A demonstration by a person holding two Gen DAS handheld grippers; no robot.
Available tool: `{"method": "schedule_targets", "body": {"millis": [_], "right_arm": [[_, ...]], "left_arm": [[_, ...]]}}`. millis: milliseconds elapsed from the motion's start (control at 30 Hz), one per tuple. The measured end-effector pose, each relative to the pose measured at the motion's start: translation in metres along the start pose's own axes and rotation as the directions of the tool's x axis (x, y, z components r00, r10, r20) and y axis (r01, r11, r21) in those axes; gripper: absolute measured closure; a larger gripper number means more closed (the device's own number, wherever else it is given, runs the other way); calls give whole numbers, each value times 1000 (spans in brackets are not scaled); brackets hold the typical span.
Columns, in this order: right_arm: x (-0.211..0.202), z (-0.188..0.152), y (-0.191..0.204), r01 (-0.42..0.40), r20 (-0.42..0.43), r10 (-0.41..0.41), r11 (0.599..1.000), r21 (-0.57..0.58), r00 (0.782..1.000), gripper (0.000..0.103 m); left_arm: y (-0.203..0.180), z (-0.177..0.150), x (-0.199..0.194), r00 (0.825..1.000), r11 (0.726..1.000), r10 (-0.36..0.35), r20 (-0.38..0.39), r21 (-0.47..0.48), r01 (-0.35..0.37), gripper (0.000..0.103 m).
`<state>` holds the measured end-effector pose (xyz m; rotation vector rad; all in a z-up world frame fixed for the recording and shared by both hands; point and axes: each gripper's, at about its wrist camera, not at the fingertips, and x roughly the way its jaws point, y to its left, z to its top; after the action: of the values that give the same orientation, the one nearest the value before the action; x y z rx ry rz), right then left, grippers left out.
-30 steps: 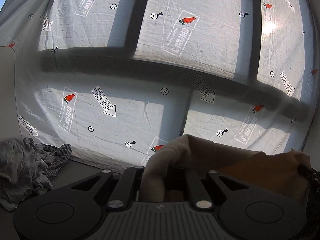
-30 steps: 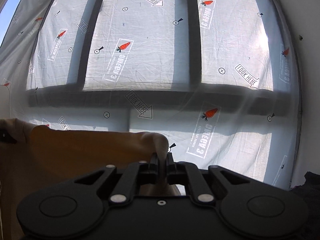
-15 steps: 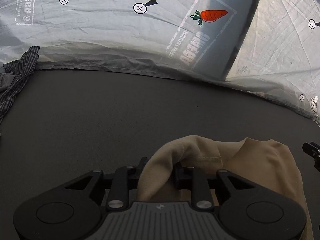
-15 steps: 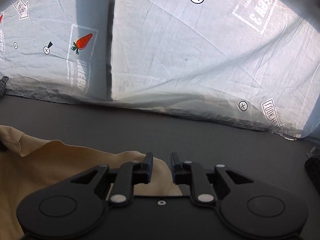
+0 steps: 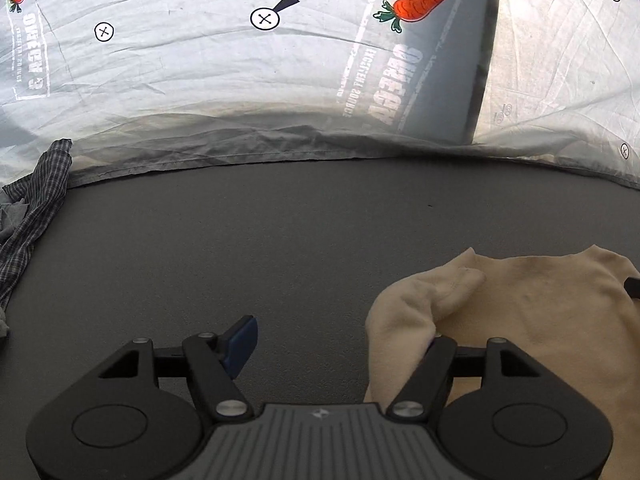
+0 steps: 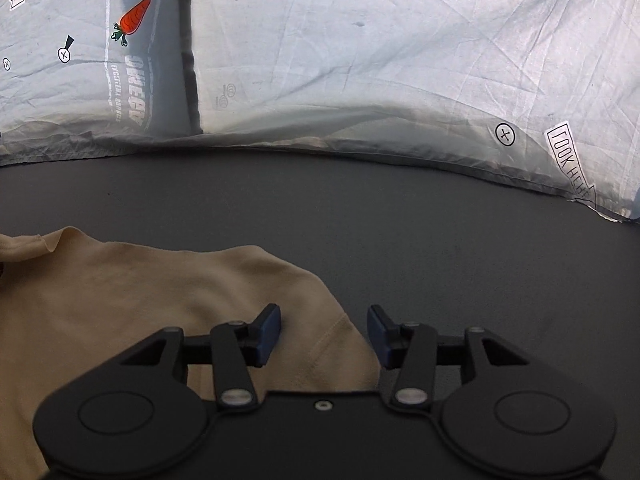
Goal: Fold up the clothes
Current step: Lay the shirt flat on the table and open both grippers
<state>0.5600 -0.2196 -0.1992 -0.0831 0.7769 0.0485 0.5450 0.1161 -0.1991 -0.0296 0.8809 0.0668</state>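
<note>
A beige garment lies on the dark grey table. My left gripper is open at the garment's left corner; its left fingertip is bare and a bunched fold of cloth drapes over the right finger. In the right wrist view the same garment spreads to the left. My right gripper is open just above the garment's right corner, with its left fingertip over the cloth and the right one over the bare table.
A pile of checked and grey clothes lies at the table's left edge. A white printed sheet hangs behind the table's far edge, and also shows in the right wrist view.
Both grippers came down from holding the garment up to the table. Both have opened and let go of the garment, which now lies on the table.
</note>
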Motion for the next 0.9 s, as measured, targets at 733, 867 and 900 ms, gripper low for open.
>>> {"method": "schedule_targets", "body": {"millis": [733,867,900], "right_arm": [[-126,-57,-69,34,-52,-27,990,137,998,52],[-166,-95,-89,83,-85,-71,985,152,994,51],[-177,-108,-95,99,-99,-84,983,157,992,51]], "left_arm": [[19,20,-50,996,984,-89,14,-155,90,13],[22,1,-93,991,949,-132,34,-283,137,12],[14,-8,-105,992,957,-121,32,-261,125,11]]}}
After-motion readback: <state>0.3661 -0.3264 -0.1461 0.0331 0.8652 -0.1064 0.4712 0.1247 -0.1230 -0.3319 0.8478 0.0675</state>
